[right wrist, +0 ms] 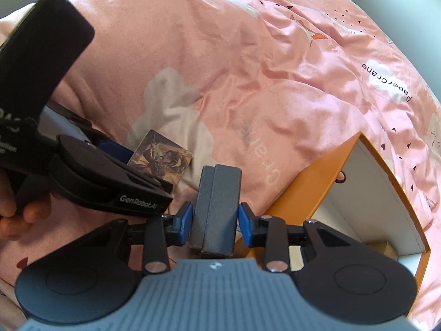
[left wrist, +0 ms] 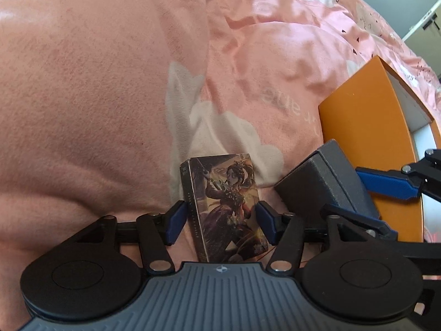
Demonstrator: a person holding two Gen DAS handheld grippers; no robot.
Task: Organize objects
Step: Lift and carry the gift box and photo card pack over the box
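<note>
Pink bedding is being worked over. Left gripper [left wrist: 220, 219] is standing wide around the card box [left wrist: 227, 207], unpressed; right gripper [right wrist: 214, 220] is holding the grey case [right wrist: 216, 207], likely being carried next to the orange box [right wrist: 308, 190] at right.

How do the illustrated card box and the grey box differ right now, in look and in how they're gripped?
The card box carries a colourful printed figure; the grey box is plain and textured. The card box sits between the left gripper's pads with gaps either side, apparently resting on the pink bedding; the grey box is pinched by the right gripper. Both are small rectangular boxes near the orange box.
</note>
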